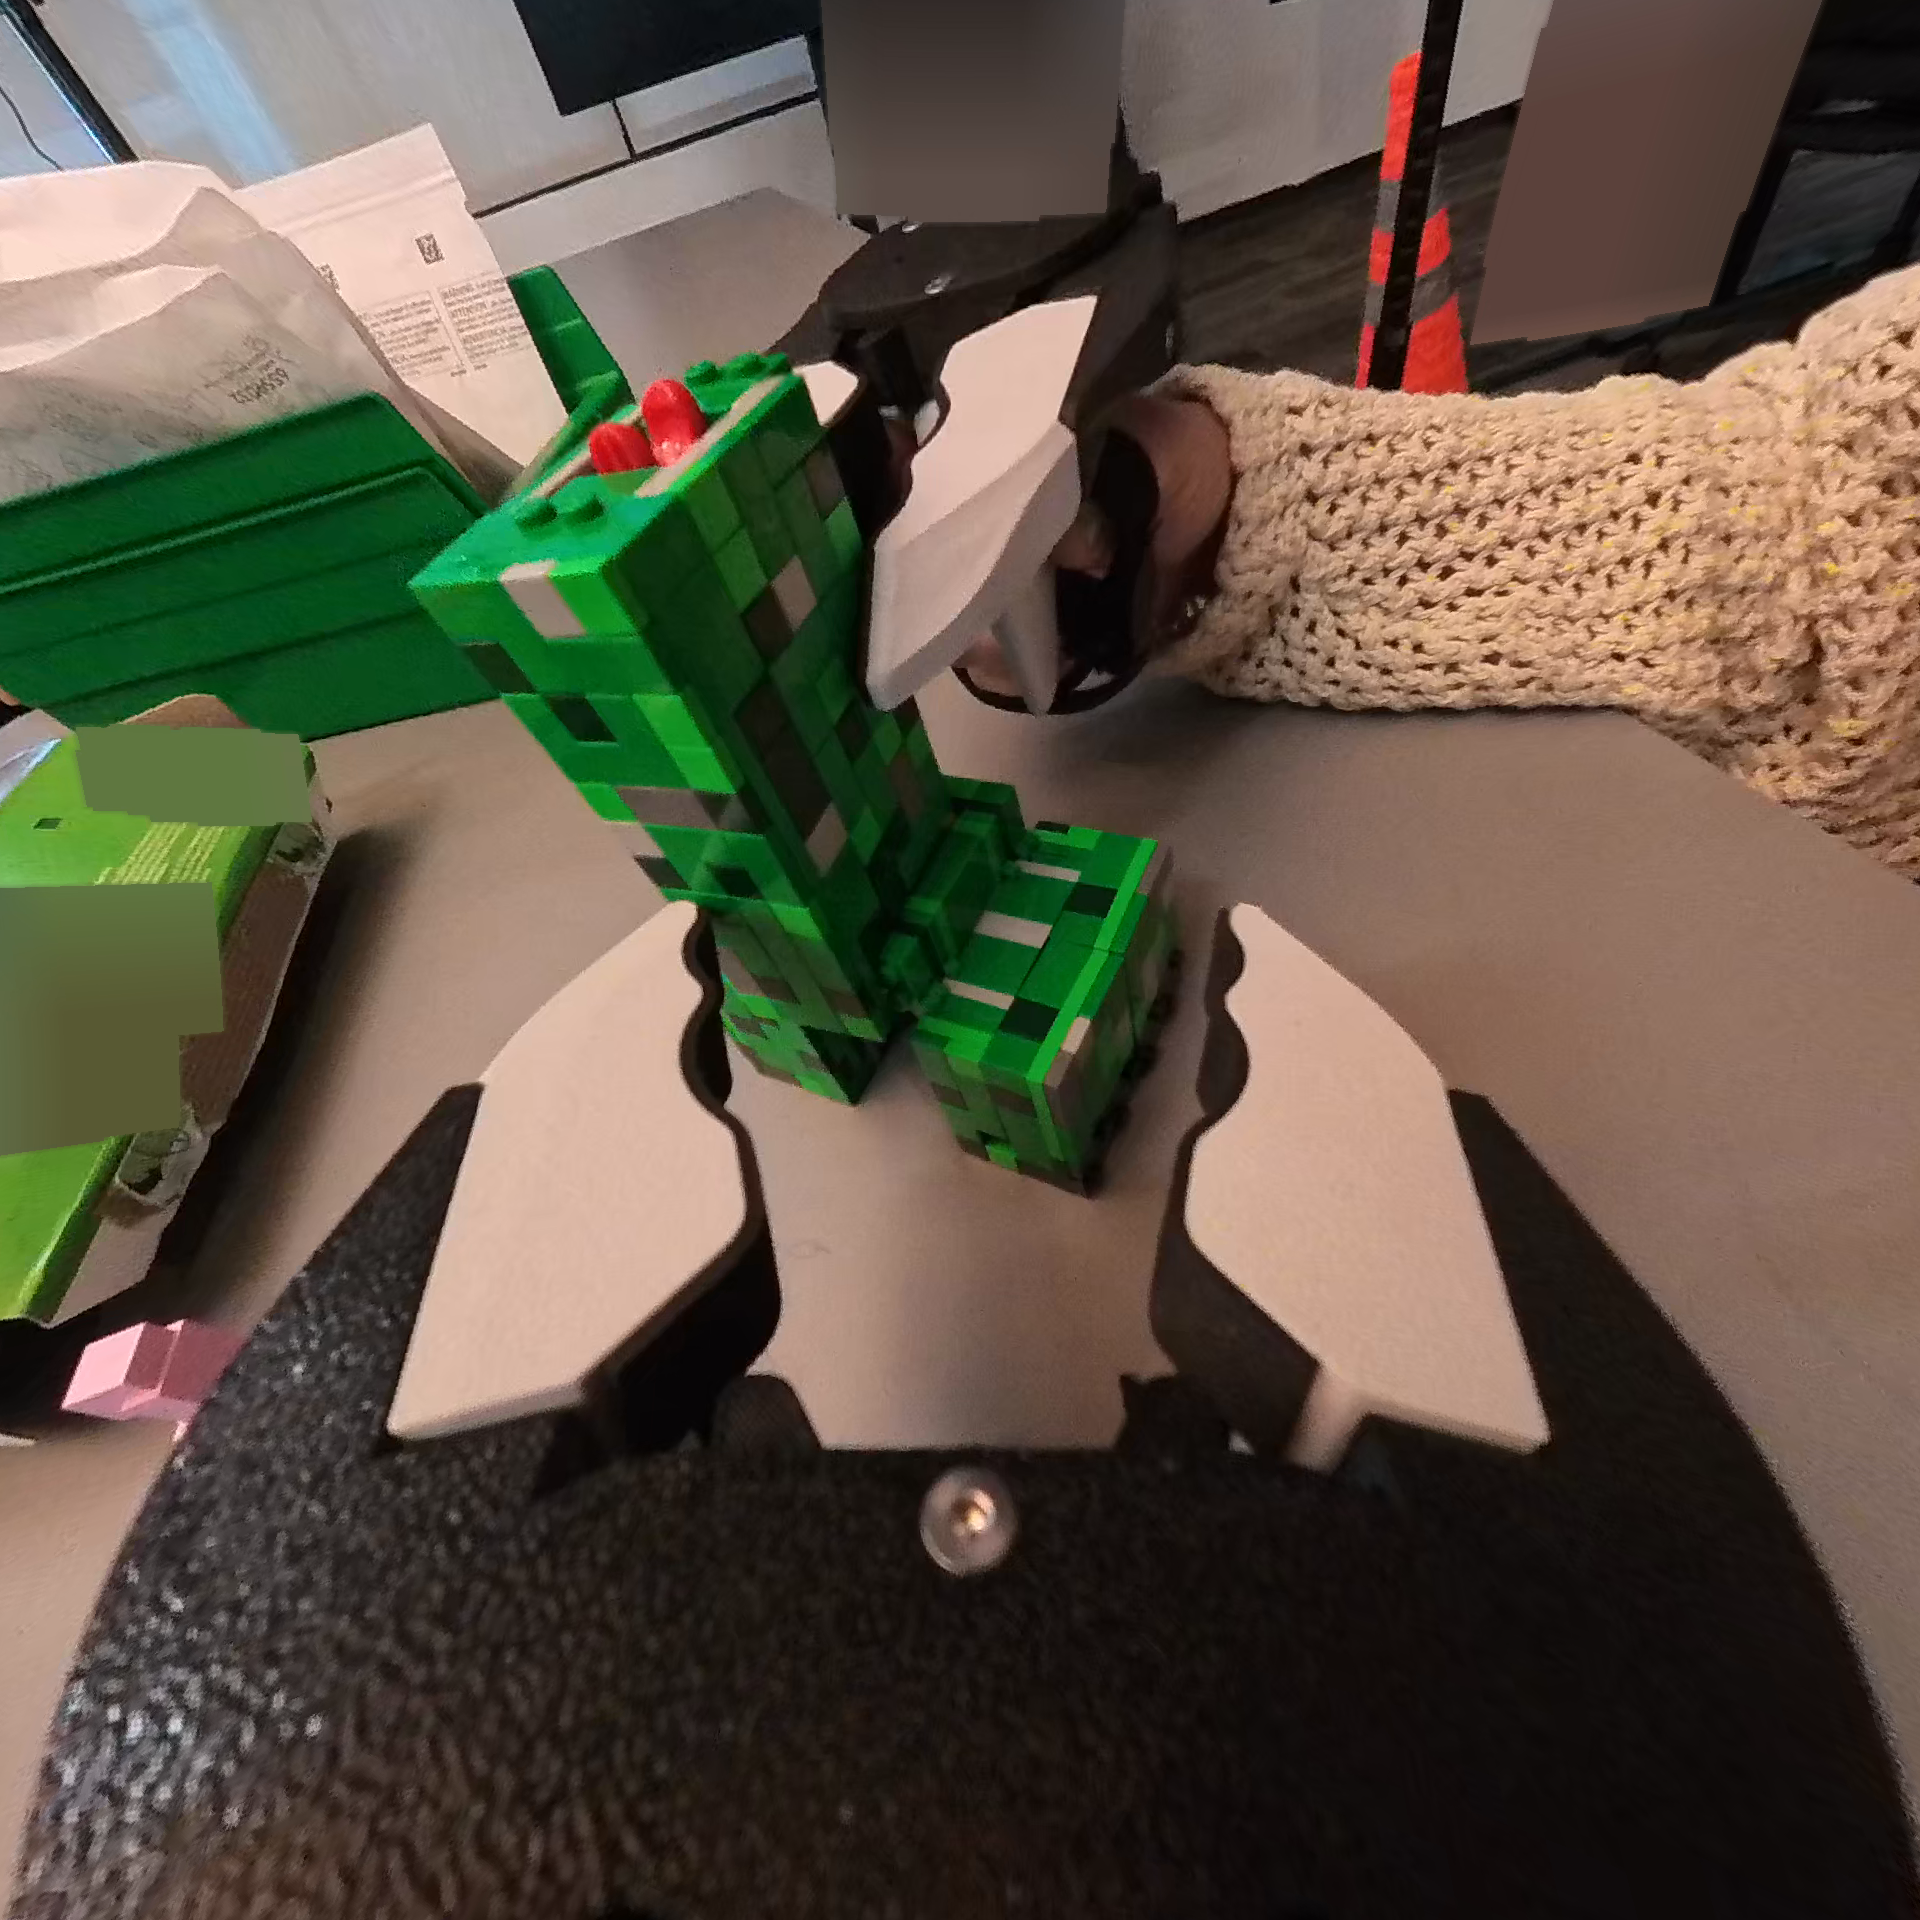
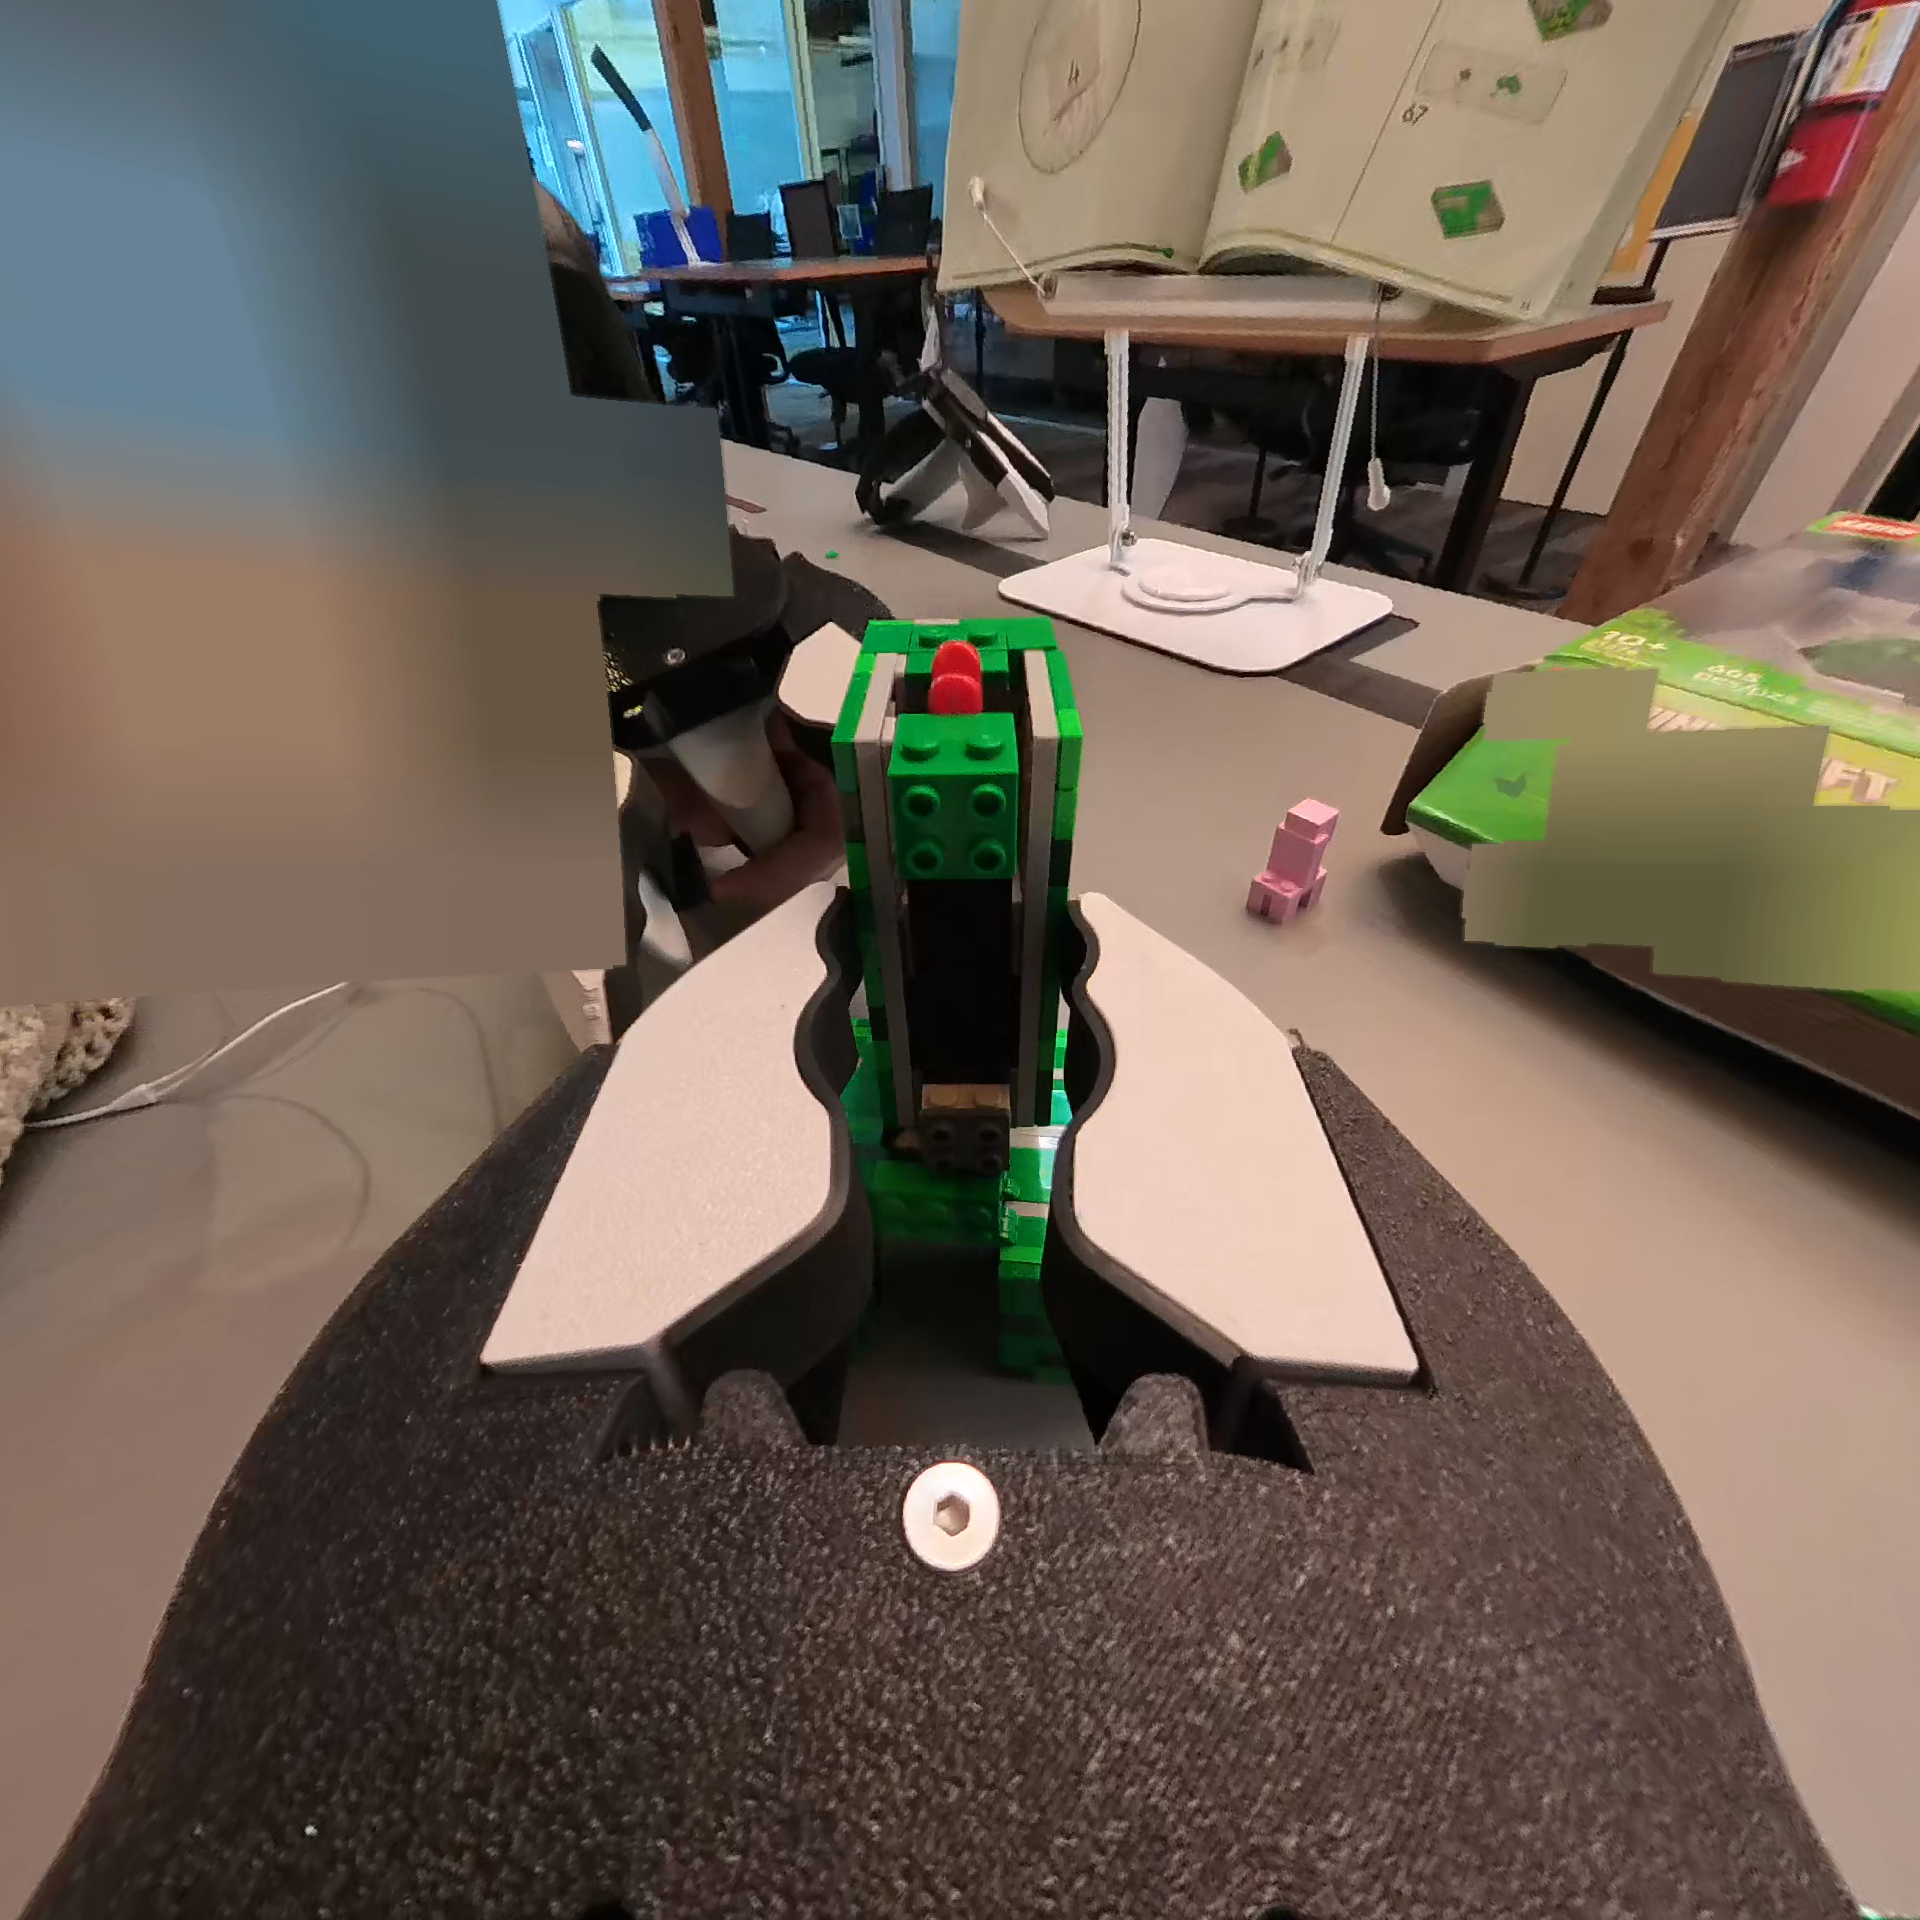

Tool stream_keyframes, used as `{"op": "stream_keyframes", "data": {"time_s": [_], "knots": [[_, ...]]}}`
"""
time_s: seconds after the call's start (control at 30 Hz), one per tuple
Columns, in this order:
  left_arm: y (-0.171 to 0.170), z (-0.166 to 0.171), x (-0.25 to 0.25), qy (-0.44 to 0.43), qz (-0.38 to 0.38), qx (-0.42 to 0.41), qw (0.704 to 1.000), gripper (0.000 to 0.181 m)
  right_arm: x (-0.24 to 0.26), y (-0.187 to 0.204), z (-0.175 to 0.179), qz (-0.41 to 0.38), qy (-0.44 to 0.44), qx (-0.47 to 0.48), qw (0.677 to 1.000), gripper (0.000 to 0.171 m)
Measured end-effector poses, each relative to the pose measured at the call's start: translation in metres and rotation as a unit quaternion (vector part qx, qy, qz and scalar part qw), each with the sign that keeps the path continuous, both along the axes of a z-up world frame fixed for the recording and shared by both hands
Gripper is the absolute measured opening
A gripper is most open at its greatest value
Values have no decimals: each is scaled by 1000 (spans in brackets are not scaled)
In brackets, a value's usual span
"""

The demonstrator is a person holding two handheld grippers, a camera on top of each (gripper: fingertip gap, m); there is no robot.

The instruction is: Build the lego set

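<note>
Holding my left gripper (image 1: 961,997) wide open, I keep its two fingers on each side of the foot of the green lego tower (image 1: 727,717), near it but not squeezing it. The tower stands on the grey tabletop (image 1: 1455,935) and leans a little, with a short green block part (image 1: 1049,997) at its bottom. My right gripper (image 2: 961,1049) has its fingers close on both sides of the tower's lower half, and they look like they are pinching it, but I cannot tell for sure. Two red pegs (image 2: 954,675) stick out of the top of the tower. A small pink lego pig (image 2: 1294,862) stands on the tabletop, off to the side. Just past it lies the green lego box (image 2: 1683,748). Farther back, an open instruction book (image 2: 1299,135) sits on a white stand (image 2: 1195,597).
</note>
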State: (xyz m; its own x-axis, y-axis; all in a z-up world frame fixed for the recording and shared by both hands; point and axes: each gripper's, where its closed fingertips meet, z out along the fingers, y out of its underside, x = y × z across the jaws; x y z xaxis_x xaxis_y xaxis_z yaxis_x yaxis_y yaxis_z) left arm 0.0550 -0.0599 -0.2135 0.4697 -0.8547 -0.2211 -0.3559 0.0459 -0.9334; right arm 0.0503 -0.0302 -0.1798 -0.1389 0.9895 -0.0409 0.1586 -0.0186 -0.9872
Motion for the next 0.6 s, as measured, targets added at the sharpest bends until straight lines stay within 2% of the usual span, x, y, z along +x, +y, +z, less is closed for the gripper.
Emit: {"op": "stream_keyframes", "data": {"time_s": [0.2,0.4,0.6], "knots": [[0,0,0,0,1,2,1000,87,2,-2,-1,4,-8,1,1000,37],[1,0,0,0,2,4,1000,87,7,-3,3,13,-3,-7,1000,50],[1,0,-9,1,21,18,1000,90,24,3,-18,0,-75,34,997,59]]}}
